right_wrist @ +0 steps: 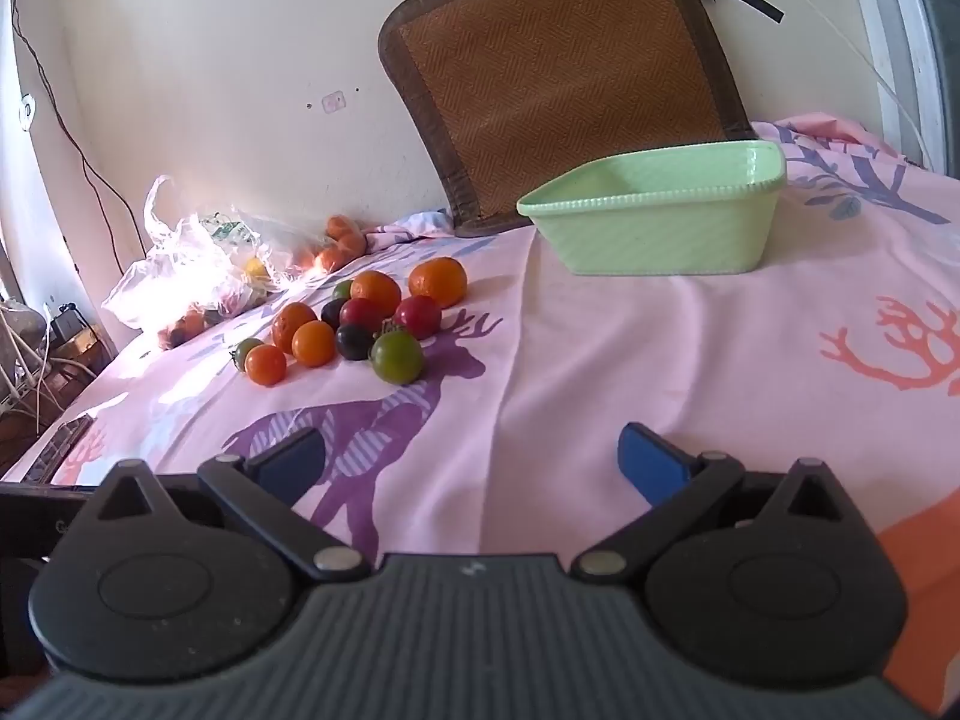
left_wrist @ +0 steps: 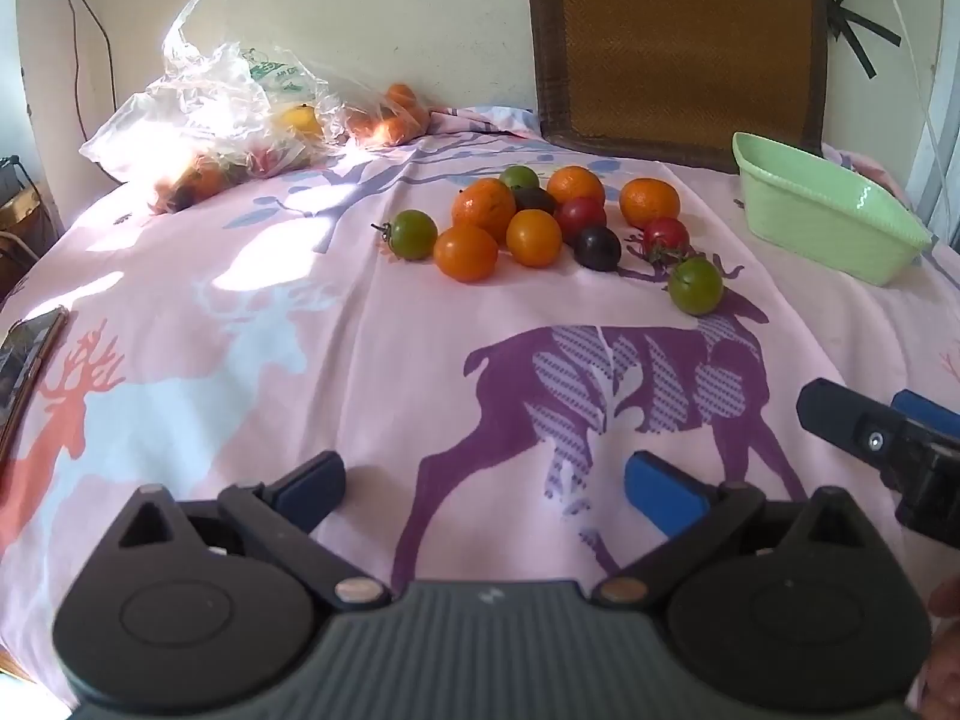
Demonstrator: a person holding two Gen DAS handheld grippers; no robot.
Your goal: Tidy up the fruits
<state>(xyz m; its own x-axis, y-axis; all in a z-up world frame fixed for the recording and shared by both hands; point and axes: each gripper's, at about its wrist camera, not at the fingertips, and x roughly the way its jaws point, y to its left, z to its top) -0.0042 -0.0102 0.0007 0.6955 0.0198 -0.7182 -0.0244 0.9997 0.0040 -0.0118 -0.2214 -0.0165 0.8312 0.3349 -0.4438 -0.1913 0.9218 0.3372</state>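
My left wrist camera sat low over the pink cloth (left_wrist: 336, 324), looking forward between its own fingers (left_wrist: 315, 483), the fruit cluster (left_wrist: 534, 222) near twelve o'clock and the green basin (left_wrist: 828, 210) at two. My right wrist view, seemingly tilted, put the cluster (right_wrist: 360, 324) at eleven and the basin (right_wrist: 654, 210) at one. Both shared cloth, fruit, basin and the woven mat (left_wrist: 678, 42).

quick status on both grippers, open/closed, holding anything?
Left gripper: open, holding nothing, above the cloth, short of the fruits.
Right gripper: open, holding nothing, also short of them.
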